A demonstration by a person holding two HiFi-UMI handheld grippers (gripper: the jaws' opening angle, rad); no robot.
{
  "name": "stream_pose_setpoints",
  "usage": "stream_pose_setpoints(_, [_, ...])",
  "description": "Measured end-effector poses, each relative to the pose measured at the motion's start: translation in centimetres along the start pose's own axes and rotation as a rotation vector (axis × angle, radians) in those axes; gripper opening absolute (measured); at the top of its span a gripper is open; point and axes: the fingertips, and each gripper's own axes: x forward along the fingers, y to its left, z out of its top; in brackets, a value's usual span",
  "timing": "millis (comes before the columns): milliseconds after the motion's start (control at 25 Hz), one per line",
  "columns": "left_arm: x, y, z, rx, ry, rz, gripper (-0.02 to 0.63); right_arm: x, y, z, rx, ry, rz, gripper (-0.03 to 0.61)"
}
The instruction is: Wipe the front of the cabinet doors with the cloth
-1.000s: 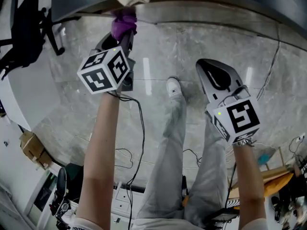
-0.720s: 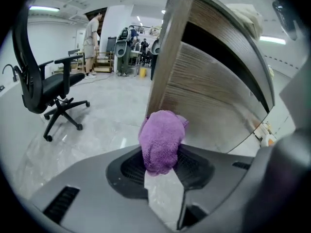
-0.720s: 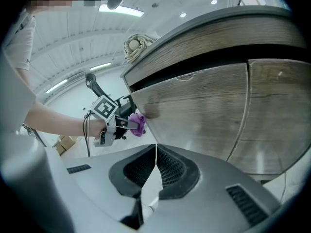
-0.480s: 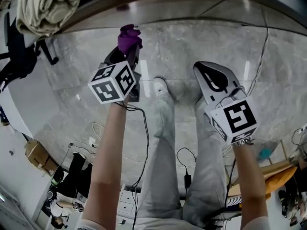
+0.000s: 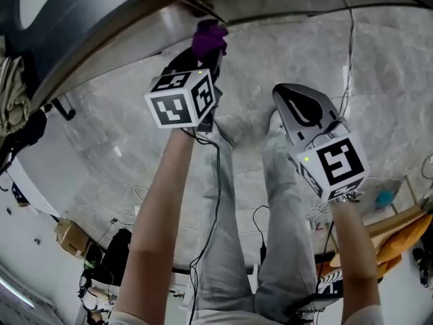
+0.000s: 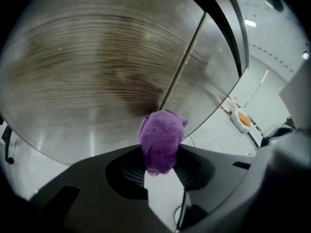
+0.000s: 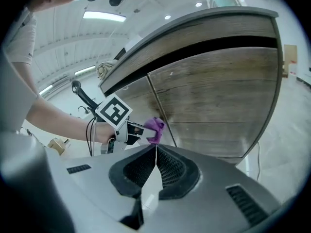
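A bunched purple cloth (image 6: 161, 139) sticks out from my left gripper (image 6: 160, 155), which is shut on it. The cloth sits right in front of the wood-grain cabinet door (image 6: 97, 72), next to the dark seam (image 6: 182, 67) between two doors; I cannot tell whether it touches. In the head view the cloth (image 5: 208, 38) is at the cabinet's lower edge, ahead of the left gripper (image 5: 204, 56). My right gripper (image 7: 155, 149) is shut on nothing and held back from the doors (image 7: 218, 96). It looks at the cloth (image 7: 155, 126) and hangs lower right in the head view (image 5: 289, 95).
Grey marble floor (image 5: 379, 80) lies below, with cables (image 5: 203, 202) trailing across it. The person's legs (image 5: 270, 235) stand under the grippers. A beige bundle (image 5: 10, 107) and a black chair (image 5: 27, 137) are at the left, a cardboard box (image 5: 67, 234) lower left.
The left gripper with the purple cloth has moved right along the cabinet front, toward the seam. The view has swung, so the beige bundle slid to the left. The right gripper barely moved.
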Motion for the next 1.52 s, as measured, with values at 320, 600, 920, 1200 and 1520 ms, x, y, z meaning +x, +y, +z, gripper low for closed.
stream_pose_setpoints(320, [3.1,0.5,1.0,-0.009,0.030,-0.018,0.141,-0.1,-2.4,-1.7,0.044,-0.002,-0.030,0.028])
stream_pose_setpoints(600, [-0.2,6.6,-0.5,0.006,0.048,0.043,0.141,3.7,1.4,0.6,0.030,-0.018,-0.005,0.028])
stream_pose_setpoints(920, [-7.0,20.7,-4.2,-0.035,0.079,0.187,0.140,10.6,9.6,2.3,-0.048,0.016,0.068,0.028])
stream_pose_setpoints(1200, [-10.6,28.0,-6.2,-0.060,0.089,0.251,0.140,14.5,14.6,3.0,-0.071,0.033,0.113,0.028])
stream_pose_setpoints(1520, [-11.3,27.0,-7.2,-0.116,0.076,0.254,0.140,13.4,15.4,2.7,-0.083,0.038,0.161,0.028])
